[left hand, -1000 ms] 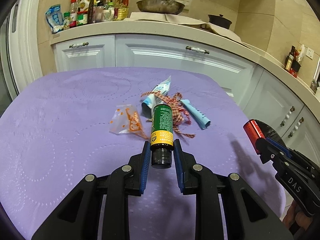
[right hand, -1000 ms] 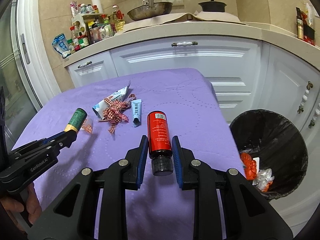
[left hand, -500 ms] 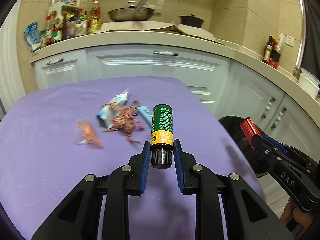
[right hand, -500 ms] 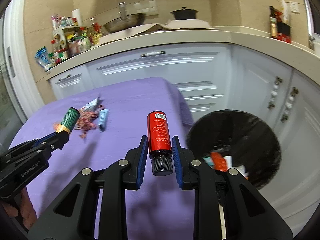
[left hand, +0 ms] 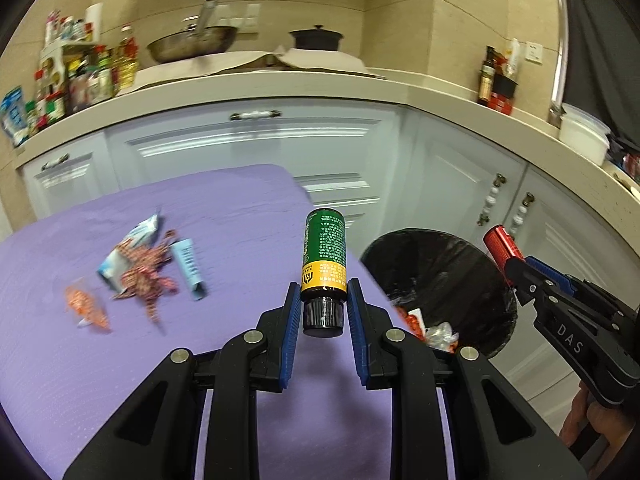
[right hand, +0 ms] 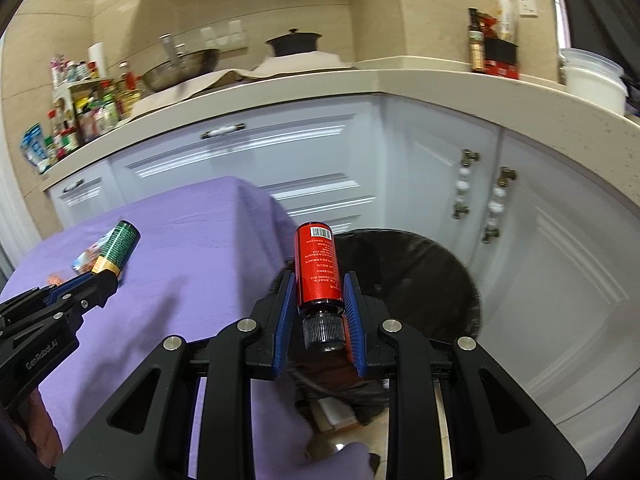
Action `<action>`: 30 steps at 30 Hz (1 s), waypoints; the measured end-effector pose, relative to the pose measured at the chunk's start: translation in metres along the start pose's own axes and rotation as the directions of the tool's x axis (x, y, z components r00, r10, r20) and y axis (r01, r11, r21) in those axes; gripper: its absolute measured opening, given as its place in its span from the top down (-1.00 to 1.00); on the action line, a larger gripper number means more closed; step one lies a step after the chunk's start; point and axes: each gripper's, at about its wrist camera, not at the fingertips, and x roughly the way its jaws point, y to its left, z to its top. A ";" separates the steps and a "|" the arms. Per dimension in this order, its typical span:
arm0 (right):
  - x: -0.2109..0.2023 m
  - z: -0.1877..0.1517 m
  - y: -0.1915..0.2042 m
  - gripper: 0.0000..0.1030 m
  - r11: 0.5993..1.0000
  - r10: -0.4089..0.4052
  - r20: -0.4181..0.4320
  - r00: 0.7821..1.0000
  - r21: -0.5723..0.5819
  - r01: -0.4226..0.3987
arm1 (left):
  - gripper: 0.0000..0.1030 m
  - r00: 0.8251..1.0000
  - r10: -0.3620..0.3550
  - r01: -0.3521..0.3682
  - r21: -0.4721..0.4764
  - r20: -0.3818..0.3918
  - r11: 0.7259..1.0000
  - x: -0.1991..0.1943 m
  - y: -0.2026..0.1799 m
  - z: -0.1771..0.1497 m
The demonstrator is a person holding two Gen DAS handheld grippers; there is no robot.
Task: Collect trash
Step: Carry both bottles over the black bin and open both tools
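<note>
My left gripper (left hand: 323, 308) is shut on a green and yellow bottle (left hand: 324, 256) with a black cap, held above the right part of the purple table (left hand: 80, 360). My right gripper (right hand: 320, 308) is shut on a red bottle (right hand: 317, 268) with a black cap, held over the near rim of the black-lined trash bin (right hand: 420, 272). The bin (left hand: 440, 276) stands on the floor right of the table and holds some wrappers. The red bottle (left hand: 502, 244) also shows at the right of the left wrist view, and the green bottle (right hand: 116, 248) at the left of the right wrist view.
On the table lie a blue-white wrapper (left hand: 132, 248), a red checked ribbon (left hand: 146, 276), a light blue tube (left hand: 190, 268) and an orange-printed clear wrapper (left hand: 86, 308). White cabinets (left hand: 248, 148) and a cluttered counter (left hand: 280, 80) stand behind.
Both grippers have swung right with their bottles. The trash bin has come into the left view, and the red bottle now hangs over the bin's near rim instead of the table.
</note>
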 end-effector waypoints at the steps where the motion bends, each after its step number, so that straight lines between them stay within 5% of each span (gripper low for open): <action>1: 0.001 0.000 -0.005 0.54 1.000 -0.007 0.001 1.000 0.004 0.007 | 0.53 1.000 -0.005 0.005 0.008 -0.001 1.000 0.003 -0.005 0.002; 27: 0.060 0.004 -0.075 0.51 0.993 -0.096 -0.015 0.995 0.063 0.096 | 0.52 0.991 -0.072 0.083 0.102 -0.111 0.991 0.096 -0.092 0.026; 30: 0.071 0.004 -0.079 0.40 0.992 -0.107 -0.025 0.994 0.070 0.108 | 0.29 0.989 -0.066 0.079 0.097 -0.130 0.992 0.106 -0.094 0.026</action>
